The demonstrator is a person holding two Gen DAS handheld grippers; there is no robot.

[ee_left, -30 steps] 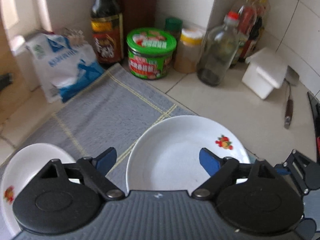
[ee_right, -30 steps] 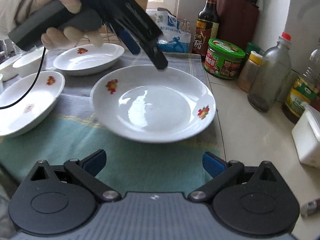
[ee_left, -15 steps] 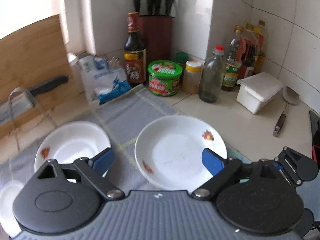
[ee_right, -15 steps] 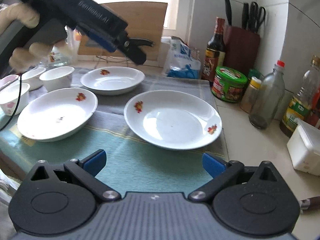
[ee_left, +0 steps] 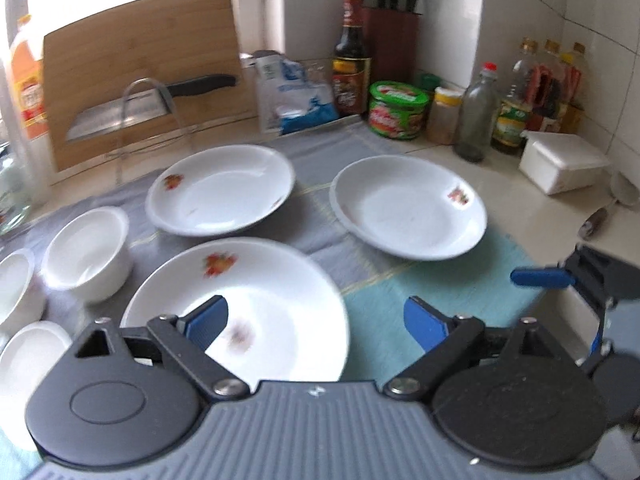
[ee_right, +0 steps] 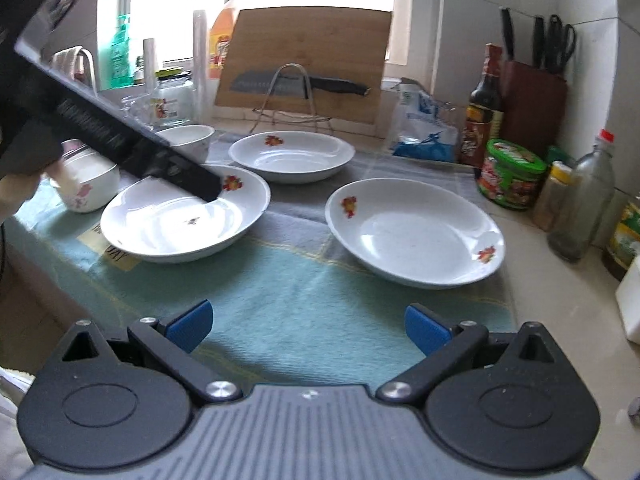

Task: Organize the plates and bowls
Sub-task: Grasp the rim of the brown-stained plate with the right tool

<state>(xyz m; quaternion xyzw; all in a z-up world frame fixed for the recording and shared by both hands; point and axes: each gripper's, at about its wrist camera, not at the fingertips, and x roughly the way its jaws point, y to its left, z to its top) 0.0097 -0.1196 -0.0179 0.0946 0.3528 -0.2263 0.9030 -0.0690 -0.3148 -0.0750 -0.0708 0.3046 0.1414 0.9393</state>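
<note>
Three white plates with small fruit prints lie on a grey and teal cloth [ee_right: 280,288]: a near left plate [ee_left: 264,304] [ee_right: 176,220], a far plate [ee_left: 220,188] [ee_right: 292,156] and a right plate [ee_left: 408,208] [ee_right: 412,232]. Small white bowls [ee_left: 86,248] [ee_right: 88,184] sit at the left. My left gripper [ee_left: 316,320] is open and empty, hovering over the near left plate; it also shows in the right wrist view [ee_right: 120,136]. My right gripper [ee_right: 308,326] is open and empty above the cloth's front edge; its side shows in the left wrist view [ee_left: 580,276].
A wooden cutting board [ee_left: 144,60] with a cleaver [ee_left: 120,116] on a wire rack stands at the back. A blue and white bag [ee_left: 292,96], sauce bottle [ee_left: 352,60], green tub [ee_left: 398,110], knife block [ee_left: 394,44], several bottles [ee_left: 476,116] and a white box [ee_left: 560,164] line the wall.
Both grippers have pulled back and up, so more of the counter shows. My left gripper has moved left from over the right plate to over the near left plate. Both stay open.
</note>
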